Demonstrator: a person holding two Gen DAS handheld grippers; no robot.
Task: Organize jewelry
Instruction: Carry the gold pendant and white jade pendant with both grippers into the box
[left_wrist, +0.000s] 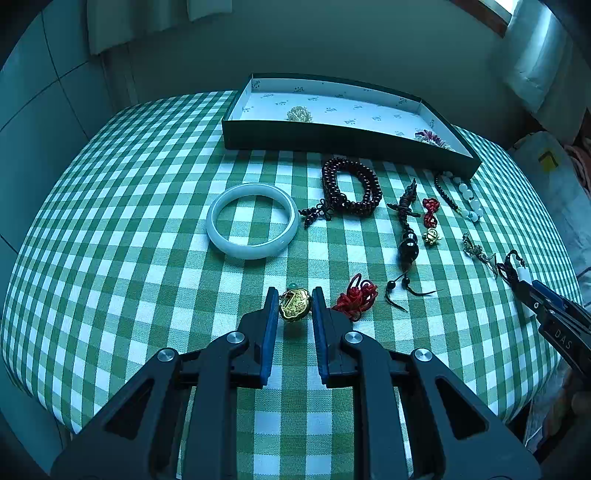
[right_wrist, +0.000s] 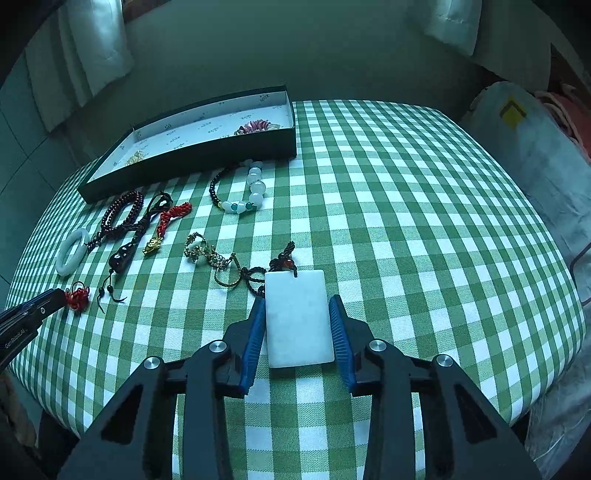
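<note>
My left gripper (left_wrist: 294, 303) is closed around a gold lock pendant (left_wrist: 294, 305) with a red cord (left_wrist: 356, 297), low on the green checked table. My right gripper (right_wrist: 297, 314) is closed on a white rectangular jade pendant (right_wrist: 298, 319) whose dark braided cord (right_wrist: 255, 275) trails on the cloth. A dark tray (left_wrist: 332, 142) with a white patterned lining stands at the far side and holds a gold piece (left_wrist: 299, 113) and a pink-white bracelet (left_wrist: 430, 138).
Loose on the cloth lie a white jade bangle (left_wrist: 252, 220), a dark red bead mala (left_wrist: 351, 186), a dark gourd pendant (left_wrist: 407, 236), a red-cord gold charm (left_wrist: 430, 221), a white-and-dark bead bracelet (right_wrist: 243, 190) and a gold chain (right_wrist: 205, 251). Bags sit off the right edge.
</note>
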